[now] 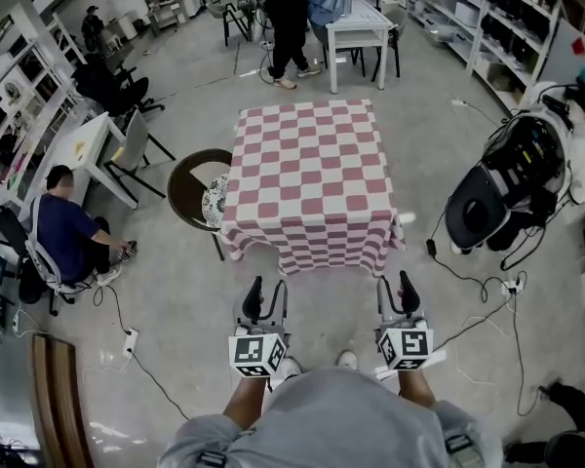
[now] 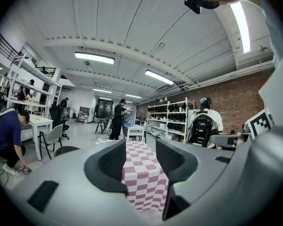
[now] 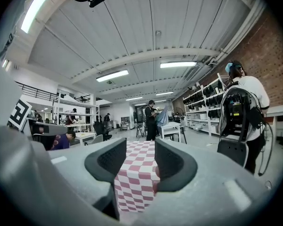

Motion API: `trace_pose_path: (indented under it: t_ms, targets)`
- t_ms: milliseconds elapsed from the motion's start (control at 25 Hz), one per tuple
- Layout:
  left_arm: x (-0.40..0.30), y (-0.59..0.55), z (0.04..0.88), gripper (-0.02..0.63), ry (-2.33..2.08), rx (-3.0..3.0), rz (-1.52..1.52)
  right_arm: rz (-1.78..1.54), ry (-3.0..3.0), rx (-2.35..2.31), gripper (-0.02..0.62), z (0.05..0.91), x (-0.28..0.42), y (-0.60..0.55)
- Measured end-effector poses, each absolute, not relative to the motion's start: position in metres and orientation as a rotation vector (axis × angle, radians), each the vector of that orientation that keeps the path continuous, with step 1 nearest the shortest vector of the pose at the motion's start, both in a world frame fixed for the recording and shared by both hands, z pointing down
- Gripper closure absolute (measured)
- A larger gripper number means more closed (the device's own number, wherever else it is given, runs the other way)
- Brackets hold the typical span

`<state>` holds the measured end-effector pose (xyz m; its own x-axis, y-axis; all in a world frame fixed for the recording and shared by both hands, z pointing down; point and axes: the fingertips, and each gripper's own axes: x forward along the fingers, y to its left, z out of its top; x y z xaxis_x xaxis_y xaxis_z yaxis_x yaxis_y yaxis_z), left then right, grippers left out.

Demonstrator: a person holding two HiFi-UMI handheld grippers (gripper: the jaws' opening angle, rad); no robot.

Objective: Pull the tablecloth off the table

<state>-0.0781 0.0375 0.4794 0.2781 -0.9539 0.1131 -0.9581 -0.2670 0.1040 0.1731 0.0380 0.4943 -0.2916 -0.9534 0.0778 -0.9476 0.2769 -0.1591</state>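
- Hanging out in front of the person, the left gripper (image 1: 265, 289) has its jaws spread, with nothing pinched.
- Right gripper (image 1: 395, 283) also stands wide and empty (both point the same way).
- Tablecloth (image 1: 307, 178), pink-and-white checked, lies draped just ahead of both grippers, its near hem clear of the fingertips.
- Chair (image 1: 190, 191) sits ahead and left of the left gripper, just beside the cloth.

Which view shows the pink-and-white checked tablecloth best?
Head view: the whole pink-and-white checked tablecloth shows from above, spread flat with hanging sides. Each gripper view shows only a low-angle strip of it between open jaws.
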Motion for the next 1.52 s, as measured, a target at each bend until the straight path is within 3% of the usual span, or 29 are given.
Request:
trace_pose_path:
  t_ms: [600, 1160, 1520]
  targets:
    - [-0.017, 0.032, 0.485, 0.423, -1.831, 2.356, 0.080, -0.289, 2.539, -1.820, 0.425, 0.518, 0.235, 0.021]
    - [-0.014, -0.008, 0.487, 0.423, -1.787, 2.396, 0.072, -0.293, 2.524, -1.846, 0.425, 0.523, 0.228, -0.007]
    - [-0.052, -0.073, 0.487, 0.423, -1.747, 2.407, 0.011, -0.271, 2.530, -1.899, 0.425, 0.517, 0.189, -0.060]
